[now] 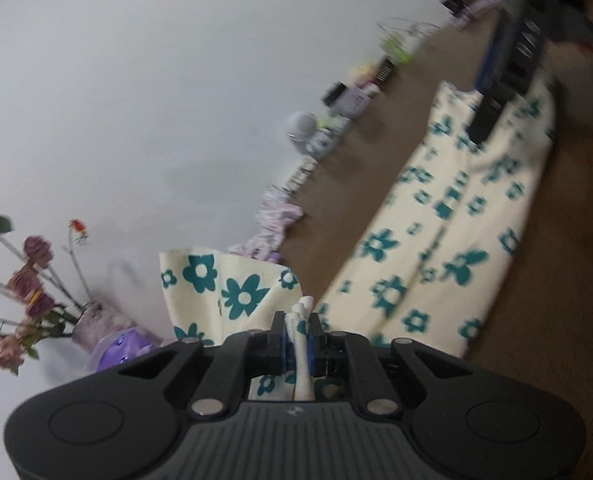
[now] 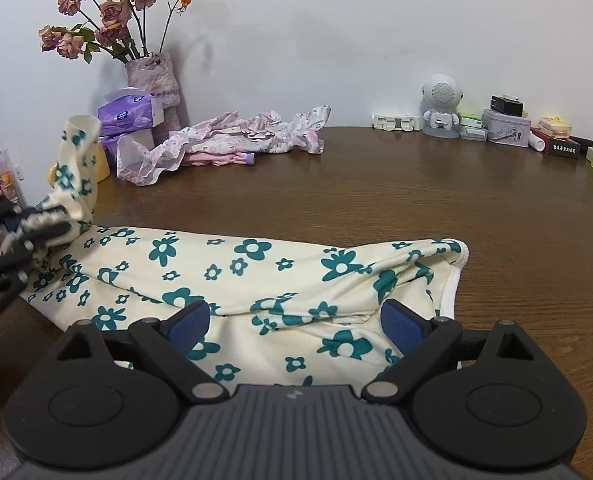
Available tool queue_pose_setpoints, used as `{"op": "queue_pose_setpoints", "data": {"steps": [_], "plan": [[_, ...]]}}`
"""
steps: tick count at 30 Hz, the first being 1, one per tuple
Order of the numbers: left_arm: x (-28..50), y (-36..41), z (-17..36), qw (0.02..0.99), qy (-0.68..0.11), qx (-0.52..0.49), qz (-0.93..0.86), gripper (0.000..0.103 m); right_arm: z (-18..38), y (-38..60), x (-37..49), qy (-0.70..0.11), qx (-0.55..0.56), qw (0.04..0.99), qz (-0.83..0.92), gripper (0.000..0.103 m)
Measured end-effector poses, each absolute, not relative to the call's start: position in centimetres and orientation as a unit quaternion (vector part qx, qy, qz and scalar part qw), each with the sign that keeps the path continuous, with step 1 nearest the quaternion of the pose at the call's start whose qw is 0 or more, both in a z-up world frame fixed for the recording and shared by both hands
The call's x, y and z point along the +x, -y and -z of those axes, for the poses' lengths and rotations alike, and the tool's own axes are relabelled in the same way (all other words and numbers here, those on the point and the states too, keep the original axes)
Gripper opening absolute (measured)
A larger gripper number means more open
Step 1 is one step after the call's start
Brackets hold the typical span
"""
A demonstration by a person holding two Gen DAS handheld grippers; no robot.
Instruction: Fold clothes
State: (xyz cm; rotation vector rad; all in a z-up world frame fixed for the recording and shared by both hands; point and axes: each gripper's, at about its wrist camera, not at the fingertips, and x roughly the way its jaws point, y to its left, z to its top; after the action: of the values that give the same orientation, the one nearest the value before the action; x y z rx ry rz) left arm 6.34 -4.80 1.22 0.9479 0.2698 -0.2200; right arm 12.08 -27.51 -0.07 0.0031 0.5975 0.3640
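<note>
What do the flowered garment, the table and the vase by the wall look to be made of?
Flowered garment: soft matte fabric, likely cotton knit; it creases and drapes limply.
Table: dark brown wood or wood-look laminate, semi-gloss; grain lines and soft reflections show.
Vase: unclear; mottled pink-white, matte surface, possibly ceramic or a fabric wrap.

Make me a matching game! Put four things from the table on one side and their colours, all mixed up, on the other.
Things:
1. tissue pack
2. astronaut figure
3. table
4. flowers on the cloth

Colours:
A. brown
B. teal
C. purple
D. white

Pairs: 1-C, 2-D, 3-A, 4-B
</note>
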Motion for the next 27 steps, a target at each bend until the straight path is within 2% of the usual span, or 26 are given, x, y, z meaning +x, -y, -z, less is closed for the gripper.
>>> {"op": "queue_pose_setpoints", "data": {"steps": [8, 17, 22, 27], "plan": [[6.4, 6.1, 0.5, 0.847, -0.148, 0.492, 0.134, 0.009, 0.0, 27.4, 12.0, -0.294, 0.000, 0.939, -0.181, 0.094], [6.9, 6.4, 1.0, 0.846, -0.162, 0.488, 0.144, 0.009, -0.2, 26.7, 12.3, -0.293, -0.011, 0.937, -0.191, 0.094], [6.8, 6.4, 0.1, 0.858, -0.161, 0.466, 0.147, 0.017, -0.1, 26.7, 12.4, -0.297, -0.010, 0.936, -0.190, 0.094], [7.0, 6.9, -0.2, 0.865, -0.168, 0.445, 0.158, 0.017, -0.1, 26.9, 12.4, -0.299, -0.011, 0.936, -0.186, 0.095]]}}
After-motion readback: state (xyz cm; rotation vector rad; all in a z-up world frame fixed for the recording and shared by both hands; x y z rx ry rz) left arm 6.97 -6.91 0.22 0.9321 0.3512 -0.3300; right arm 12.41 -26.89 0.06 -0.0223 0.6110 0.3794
